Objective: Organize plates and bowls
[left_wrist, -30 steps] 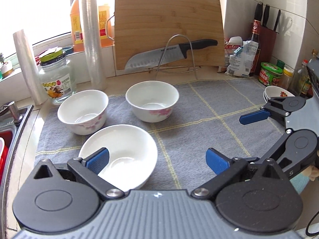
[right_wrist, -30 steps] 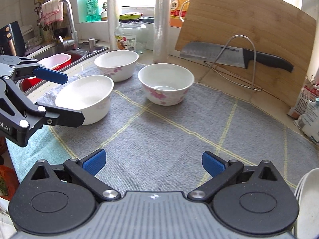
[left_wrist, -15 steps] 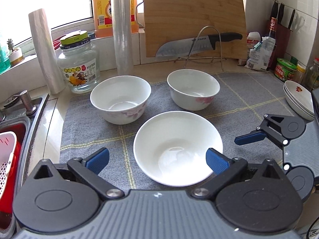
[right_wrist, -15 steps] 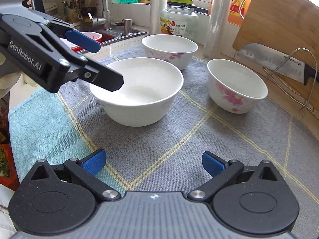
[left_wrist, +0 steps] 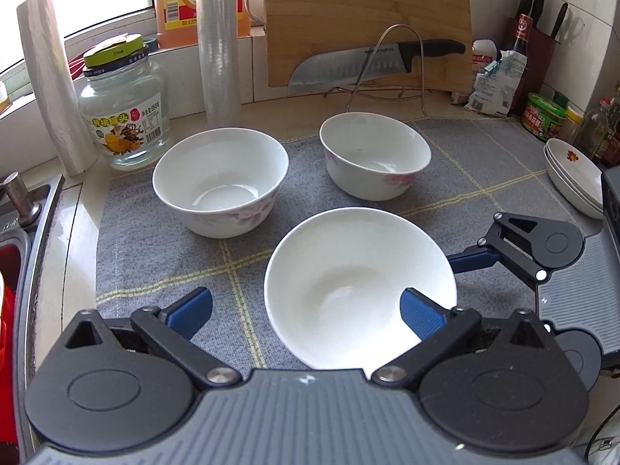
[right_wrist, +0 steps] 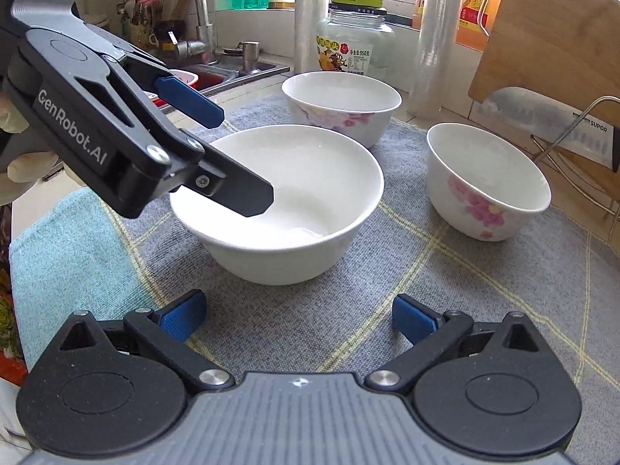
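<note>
Three white bowls stand on a grey mat [left_wrist: 147, 248]. The plain near bowl [left_wrist: 356, 283] also shows in the right wrist view [right_wrist: 286, 197]. Two flowered bowls stand behind it: the far left one [left_wrist: 221, 178] [right_wrist: 341, 100] and the far right one [left_wrist: 374, 153] [right_wrist: 486, 182]. My left gripper [left_wrist: 306, 308] is open, its right finger over the near bowl's inside, its left finger outside the rim. It shows from the side in the right wrist view [right_wrist: 236, 155]. My right gripper [right_wrist: 296, 317] is open and empty, just in front of the near bowl. A stack of plates [left_wrist: 573, 178] sits at the mat's right edge.
A glass jar [left_wrist: 124, 112], two film rolls [left_wrist: 219, 42], a cutting board [left_wrist: 368, 15] and a knife on a wire stand [left_wrist: 372, 62] line the back. A sink [right_wrist: 217, 69] lies to the left. Bottles and a knife block [left_wrist: 542, 31] stand at the far right.
My left gripper has shifted left, so the near bowl now sits under its right finger. My right gripper has moved closer to the near bowl. Both stay open.
</note>
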Available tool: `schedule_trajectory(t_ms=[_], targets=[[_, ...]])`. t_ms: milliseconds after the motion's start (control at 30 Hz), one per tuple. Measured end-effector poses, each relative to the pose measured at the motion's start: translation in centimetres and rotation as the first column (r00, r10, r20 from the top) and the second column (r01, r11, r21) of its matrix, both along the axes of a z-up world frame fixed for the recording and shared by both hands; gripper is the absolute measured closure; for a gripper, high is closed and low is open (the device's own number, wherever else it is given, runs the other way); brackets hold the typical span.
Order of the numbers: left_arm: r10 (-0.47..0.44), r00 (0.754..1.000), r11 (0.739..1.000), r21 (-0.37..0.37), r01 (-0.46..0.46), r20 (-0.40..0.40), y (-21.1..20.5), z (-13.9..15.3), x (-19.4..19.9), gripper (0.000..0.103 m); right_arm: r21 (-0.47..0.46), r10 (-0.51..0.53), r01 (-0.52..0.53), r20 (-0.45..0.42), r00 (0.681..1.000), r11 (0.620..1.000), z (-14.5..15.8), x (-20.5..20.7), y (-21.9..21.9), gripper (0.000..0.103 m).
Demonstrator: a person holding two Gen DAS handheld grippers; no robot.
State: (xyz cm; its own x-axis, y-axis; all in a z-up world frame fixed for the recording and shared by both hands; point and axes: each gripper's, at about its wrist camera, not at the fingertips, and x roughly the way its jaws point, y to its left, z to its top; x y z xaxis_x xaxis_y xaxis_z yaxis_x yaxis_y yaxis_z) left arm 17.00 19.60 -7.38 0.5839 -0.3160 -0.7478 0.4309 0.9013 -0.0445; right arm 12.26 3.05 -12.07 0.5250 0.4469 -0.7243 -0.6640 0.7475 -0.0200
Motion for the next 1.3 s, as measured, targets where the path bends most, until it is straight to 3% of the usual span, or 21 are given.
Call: schedule_trajectory(t_ms=[300,600,767,900,1300], targets=[[-0.079,0.995,0.997,0.013,0.080,-0.068,-0.3,-0.1,1.8,0.004,0.006,0.013,-0.013,0.079,0.997,1.000,1.2,-0.4,1.2,0.000],[-0.136,0.985,0.990,0.023,0.139,-0.104,-1.3,-0.3,2.5,0.016,0.018,0.027,-0.030,0.118,0.993,0.999,2.0,-0.4,1.3,0.002],[-0.146,0.983,0.989,0.010,0.148,-0.113,-1.5,-0.2,2.7,0.022,0.026,0.042,-0.045,0.109,0.993,0.999,2.2,-0.3,1.3,0.013],[-0.158,0.979,0.987,0.001,0.159,-0.125,-1.7,-0.2,2.8,0.030,0.026,0.042,-0.046,0.112,0.993,0.999,2.2,-0.4,1.3,0.013],[-0.148,0.980,0.989,-0.005,0.149,-0.133,-1.6,0.1,2.7,0.032,0.030,0.041,-0.044,0.103,0.994,0.999,2.5,-0.5,1.2,0.013]])
